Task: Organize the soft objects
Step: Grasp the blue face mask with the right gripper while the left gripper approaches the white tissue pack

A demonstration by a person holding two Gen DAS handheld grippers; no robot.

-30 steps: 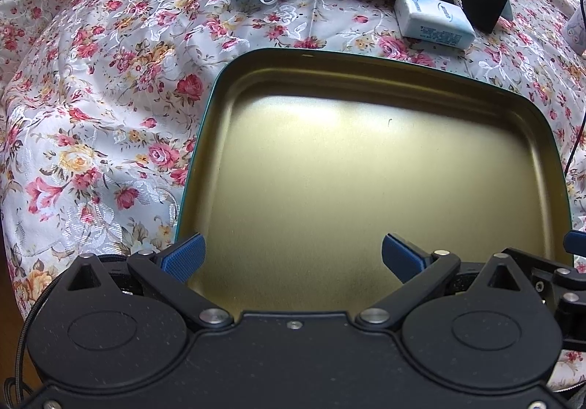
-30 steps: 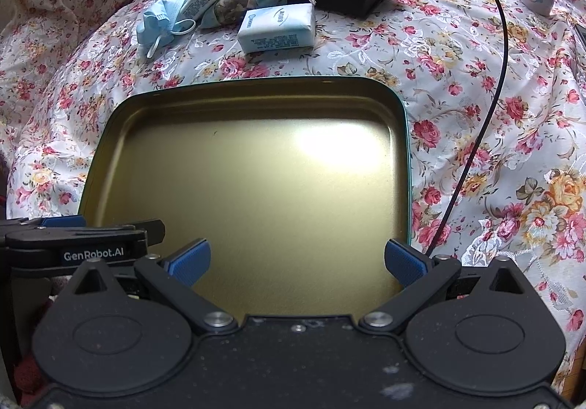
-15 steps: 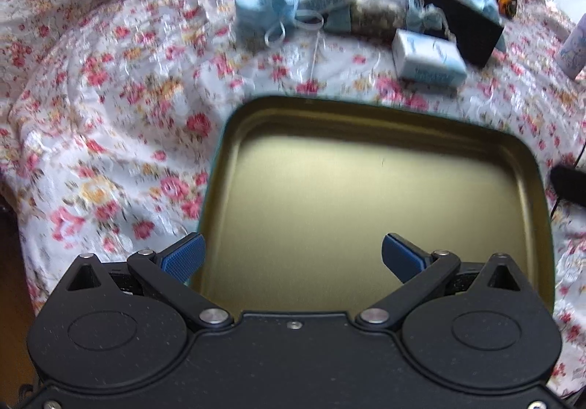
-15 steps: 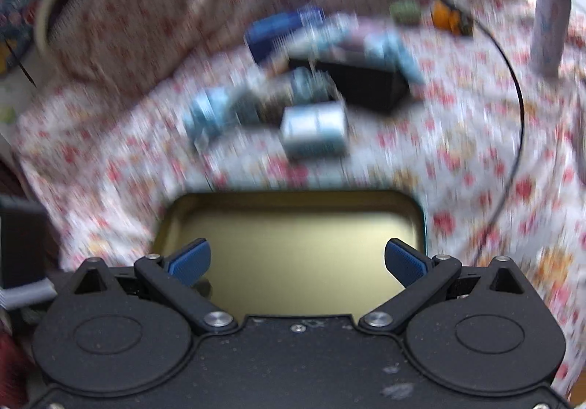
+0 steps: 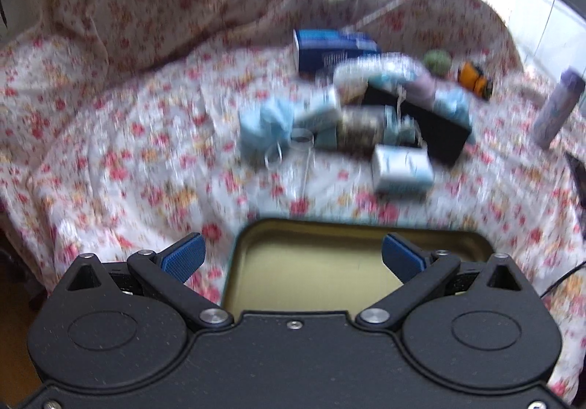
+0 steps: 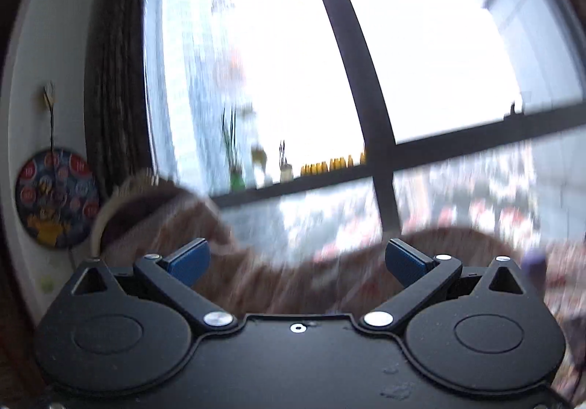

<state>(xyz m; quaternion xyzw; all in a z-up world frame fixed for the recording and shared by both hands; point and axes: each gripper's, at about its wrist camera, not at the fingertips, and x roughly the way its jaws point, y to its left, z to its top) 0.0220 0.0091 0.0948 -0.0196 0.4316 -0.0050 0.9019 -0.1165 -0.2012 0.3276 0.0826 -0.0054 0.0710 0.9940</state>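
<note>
Two grippers, both with jaws spread wide and nothing between them. The left gripper (image 5: 293, 257) hangs over the near edge of a floral cloth (image 5: 110, 160), its blue pads (image 5: 183, 257) well apart, above the near-left part of a gold tray (image 5: 329, 270), which looks bare as far as it shows. The view is blurred, so small detail is lost.

Going left to right across the cloth beyond the tray: a crumpled blue face mask (image 5: 263, 123) with its loops trailing toward the tray; just beside it a small tissue pack (image 5: 318, 112); then a dark speckled pouch (image 5: 360, 127) touching that pack. Nearer the tray's far edge lies a second tissue pack (image 5: 401, 167), apart from the tray. Behind sits a black box (image 5: 439, 134) with soft bundles heaped in it, and a blue carton (image 5: 333, 50) toward the far edge. A green ball (image 5: 436, 61), an orange toy (image 5: 474, 79) and a purple bottle (image 5: 558, 108) stand toward the right edge.

The right gripper (image 6: 298, 260) points up at a big window (image 6: 403, 61), with a dartboard (image 6: 56, 196) on the wall at left. Only a blurred strip of the cloth shows below it.
</note>
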